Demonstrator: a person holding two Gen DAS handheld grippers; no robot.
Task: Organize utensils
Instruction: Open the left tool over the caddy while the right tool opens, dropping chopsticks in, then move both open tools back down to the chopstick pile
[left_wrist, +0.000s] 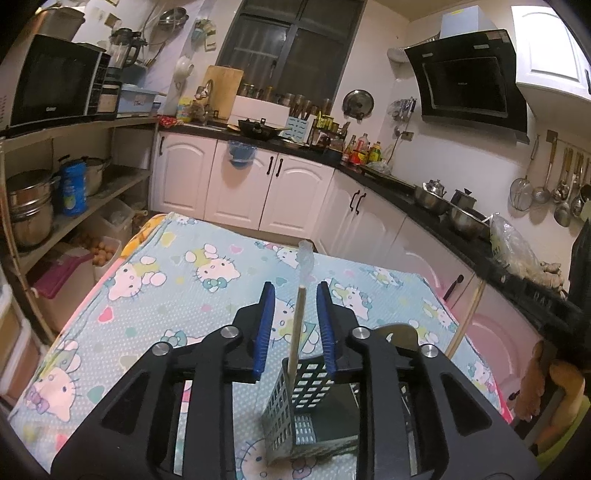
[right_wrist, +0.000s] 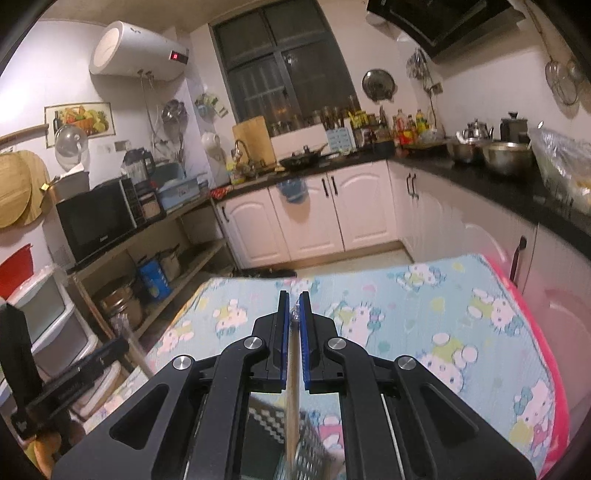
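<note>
Lowering the chopstick (right_wrist: 293, 365) straight down into the perforated metal holder (right_wrist: 310, 448) looks like the step in hand for the right gripper (right_wrist: 294, 308), whose blue pads are pressed closed on the stick near its wrapped top, just below centre of the right wrist view. To do it well, I would keep the stick upright, aim its lower end inside the holder's rim at the bottom centre of the frame, and part the jaws only once the stick is well inside, so it does not tip the light holder over. In the left wrist view, the left gripper (left_wrist: 295, 306) stands with its jaws spread wide, pads apart on either side of a second chopstick (left_wrist: 296, 332) that already stands in the holder (left_wrist: 306, 391) at lower centre; they do not appear to touch it. The holder sits on the cartoon-cat tablecloth (left_wrist: 147, 295). Counted: two chopsticks, one per view as far as I can judge, one holder, two grippers; anything deeper in the holder is hidden.
</note>
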